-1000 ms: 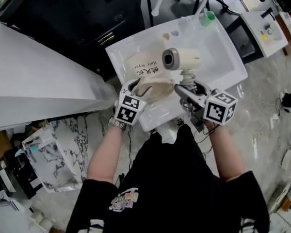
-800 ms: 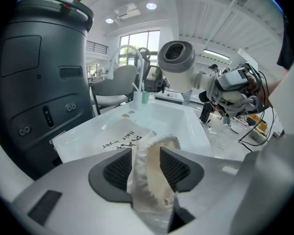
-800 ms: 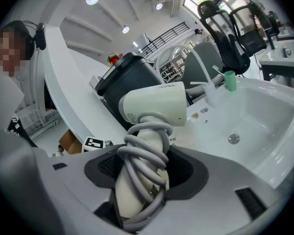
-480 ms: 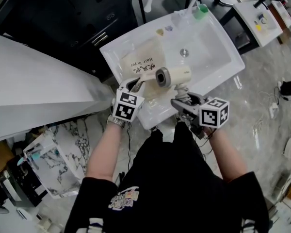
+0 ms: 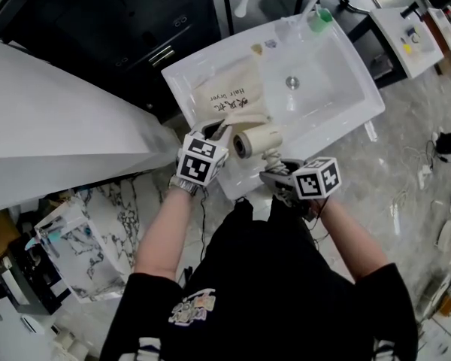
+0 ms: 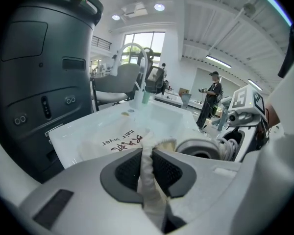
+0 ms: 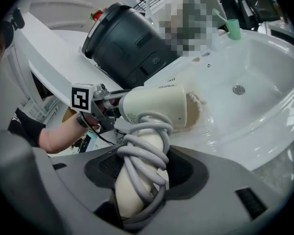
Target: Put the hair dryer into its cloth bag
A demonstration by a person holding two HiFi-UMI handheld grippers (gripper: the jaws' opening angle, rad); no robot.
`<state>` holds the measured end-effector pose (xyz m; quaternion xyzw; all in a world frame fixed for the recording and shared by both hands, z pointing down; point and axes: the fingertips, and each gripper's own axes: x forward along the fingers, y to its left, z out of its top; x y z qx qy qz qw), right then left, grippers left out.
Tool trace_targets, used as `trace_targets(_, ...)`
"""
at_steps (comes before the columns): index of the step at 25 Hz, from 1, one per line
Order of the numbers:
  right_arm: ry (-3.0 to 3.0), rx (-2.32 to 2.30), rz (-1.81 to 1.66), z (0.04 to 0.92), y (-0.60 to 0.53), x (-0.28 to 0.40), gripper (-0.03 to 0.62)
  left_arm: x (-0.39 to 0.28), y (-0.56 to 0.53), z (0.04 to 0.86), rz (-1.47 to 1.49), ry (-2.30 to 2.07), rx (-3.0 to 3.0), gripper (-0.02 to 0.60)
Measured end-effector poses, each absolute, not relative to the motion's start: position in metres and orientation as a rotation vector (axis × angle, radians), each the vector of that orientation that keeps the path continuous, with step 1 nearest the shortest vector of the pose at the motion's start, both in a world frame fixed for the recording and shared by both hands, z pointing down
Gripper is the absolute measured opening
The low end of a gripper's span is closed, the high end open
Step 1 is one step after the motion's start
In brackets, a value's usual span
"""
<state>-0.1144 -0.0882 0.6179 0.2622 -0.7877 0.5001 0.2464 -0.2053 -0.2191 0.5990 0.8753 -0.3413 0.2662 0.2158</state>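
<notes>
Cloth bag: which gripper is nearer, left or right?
Left. The left gripper is closing its jaws on the edge of the cloth bag, cloth pinched between them. The right gripper is off the bag, clamped on the handle of the hair dryer.

White sink (image 5: pixel 346 119), seen from above, with few things on it.
Lying flat at its 9 o'clock side a printed beige cloth bag (image 5: pixel 229 96); near the middle the drain (image 5: pixel 292 83); at 12 o'clock two small pieces (image 5: pixel 256 49); at 1 o'clock a green cup (image 5: pixel 321 19).
</notes>
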Motion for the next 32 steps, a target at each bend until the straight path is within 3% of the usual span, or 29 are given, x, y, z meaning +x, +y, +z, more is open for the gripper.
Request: trace_targets(32, -1.988, 0.789, 1.435, 0.68, -0.189, -0.175, 0.236, -0.21, -0.206, 0.591, 0.709, -0.922, 2.422, 0.043)
